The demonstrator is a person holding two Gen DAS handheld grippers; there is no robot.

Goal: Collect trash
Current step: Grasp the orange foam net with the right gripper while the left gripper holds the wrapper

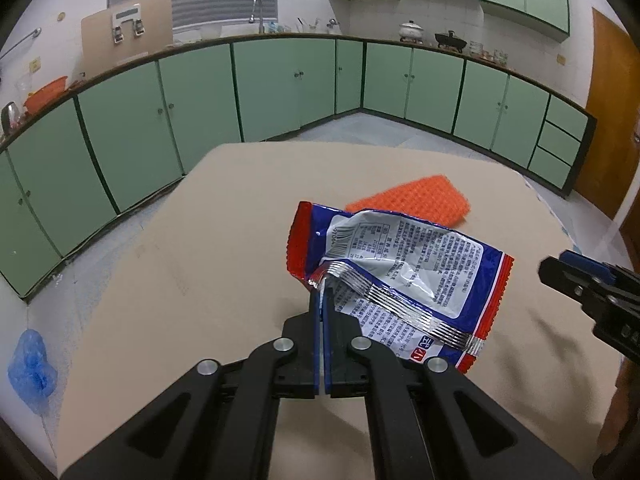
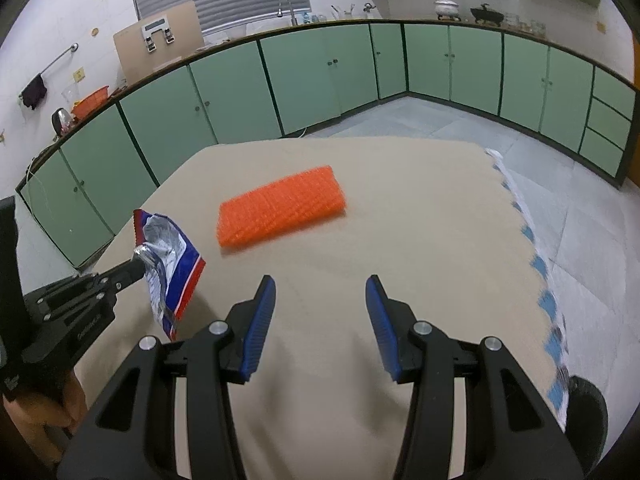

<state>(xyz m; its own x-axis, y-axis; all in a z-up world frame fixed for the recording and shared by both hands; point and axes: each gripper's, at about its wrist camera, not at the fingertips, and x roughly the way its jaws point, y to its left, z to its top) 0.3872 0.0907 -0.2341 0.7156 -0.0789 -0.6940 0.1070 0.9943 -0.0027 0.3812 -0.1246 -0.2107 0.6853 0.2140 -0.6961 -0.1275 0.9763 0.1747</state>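
Left claw [image 1: 322,288] pinches the crinkly red-blue foil snack wrapper [image 1: 400,276] clear off the tan desk [image 1: 200,280], ready for binning; right claw [image 2: 321,292] gapes empty, orange waffle-textured mat [image 2: 280,206] at its 11 o'clock.

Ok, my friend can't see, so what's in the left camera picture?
The left claw is shut on a crinkly blue, red and white snack wrapper, held above a tan table. An orange mat lies behind it.

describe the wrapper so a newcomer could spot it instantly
Start at the tan table in the green-cabinet kitchen. Above its left side, the left gripper pinches a crumpled snack wrapper. Unlike the flat orange mat nearby, it is glossy blue, red and white with printed text.
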